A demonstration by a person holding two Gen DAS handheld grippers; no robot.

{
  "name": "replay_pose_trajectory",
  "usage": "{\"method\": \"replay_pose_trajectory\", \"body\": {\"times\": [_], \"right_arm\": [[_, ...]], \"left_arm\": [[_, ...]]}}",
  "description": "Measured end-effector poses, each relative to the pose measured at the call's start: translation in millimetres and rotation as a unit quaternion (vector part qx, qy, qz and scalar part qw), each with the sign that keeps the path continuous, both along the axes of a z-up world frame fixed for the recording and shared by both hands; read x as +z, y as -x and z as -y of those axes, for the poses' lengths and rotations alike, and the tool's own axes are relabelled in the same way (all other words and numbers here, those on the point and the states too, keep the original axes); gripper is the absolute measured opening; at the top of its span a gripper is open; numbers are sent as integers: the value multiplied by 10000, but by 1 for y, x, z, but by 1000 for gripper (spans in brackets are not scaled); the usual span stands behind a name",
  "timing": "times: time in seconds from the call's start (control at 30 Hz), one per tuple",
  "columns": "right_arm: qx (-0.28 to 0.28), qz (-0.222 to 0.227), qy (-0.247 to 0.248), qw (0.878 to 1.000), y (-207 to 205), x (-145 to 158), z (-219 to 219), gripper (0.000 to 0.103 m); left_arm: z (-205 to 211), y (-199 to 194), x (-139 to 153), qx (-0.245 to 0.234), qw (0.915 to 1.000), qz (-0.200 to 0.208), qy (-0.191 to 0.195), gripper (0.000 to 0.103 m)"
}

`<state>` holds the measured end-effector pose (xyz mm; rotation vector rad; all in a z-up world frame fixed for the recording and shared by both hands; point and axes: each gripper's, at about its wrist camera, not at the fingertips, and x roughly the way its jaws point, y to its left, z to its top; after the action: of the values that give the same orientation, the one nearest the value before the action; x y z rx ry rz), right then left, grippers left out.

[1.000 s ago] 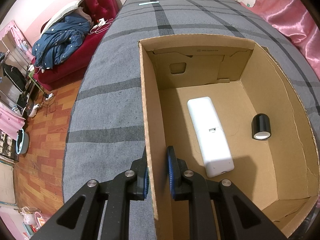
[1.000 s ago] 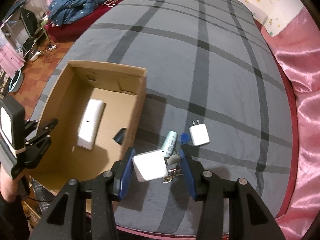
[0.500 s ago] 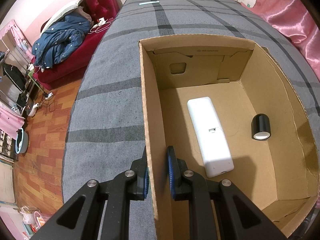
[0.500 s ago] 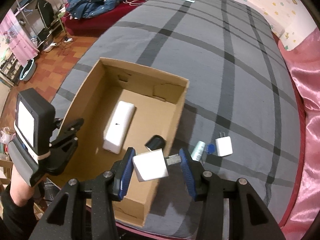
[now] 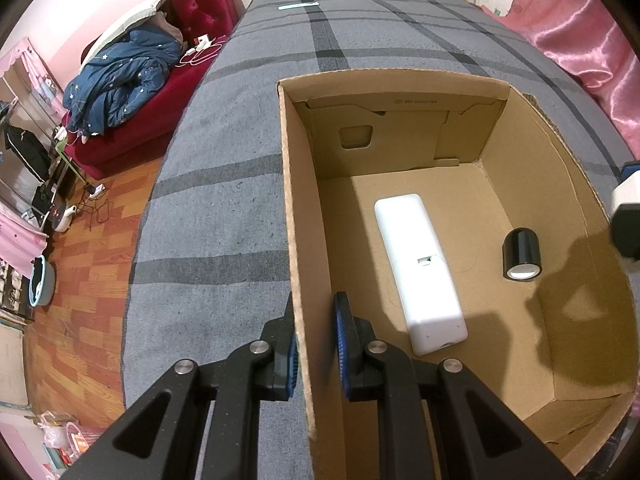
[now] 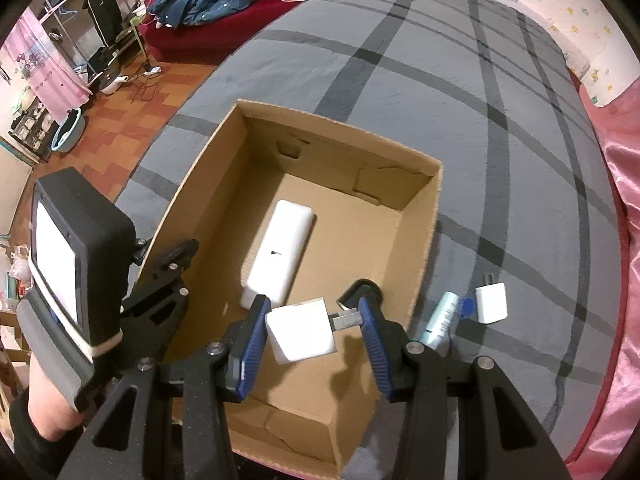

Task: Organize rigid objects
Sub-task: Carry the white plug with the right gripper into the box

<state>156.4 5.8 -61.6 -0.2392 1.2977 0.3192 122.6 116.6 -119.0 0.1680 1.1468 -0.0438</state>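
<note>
An open cardboard box (image 5: 298, 208) (image 6: 426, 236) lies on the grey plaid bed. Inside lie a long white device (image 5: 418, 270) (image 6: 280, 248) and a black cylinder (image 5: 521, 254) (image 6: 362, 292). My left gripper (image 5: 314, 334) (image 6: 160, 264) is shut on the box's left wall. My right gripper (image 6: 314, 324) is shut on a white charger block (image 6: 302, 330), held by its body and metal prongs above the box's near right part; the charger shows at the right edge of the left wrist view (image 5: 628, 200).
On the bed right of the box lie a small white plug adapter (image 6: 491, 303), a pale tube (image 6: 440, 320) and a blue cap (image 6: 464, 306). A red sofa with a blue coat (image 5: 124, 80) stands to the left. Pink satin (image 5: 580, 32) borders the bed on the right.
My right gripper carried the white charger from the bed leftward over the box's right wall to above its inside. The left gripper and the box have not moved.
</note>
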Motion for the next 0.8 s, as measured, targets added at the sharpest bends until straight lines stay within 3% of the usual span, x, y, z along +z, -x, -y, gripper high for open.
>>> {"method": "replay_pose_trajectory", "body": {"times": [0.8], "right_arm": [[-366,-489,151,9980,-25,-88,-24,49]], "left_arm": [[-1,0,0,6,10000,19,46,17]]}}
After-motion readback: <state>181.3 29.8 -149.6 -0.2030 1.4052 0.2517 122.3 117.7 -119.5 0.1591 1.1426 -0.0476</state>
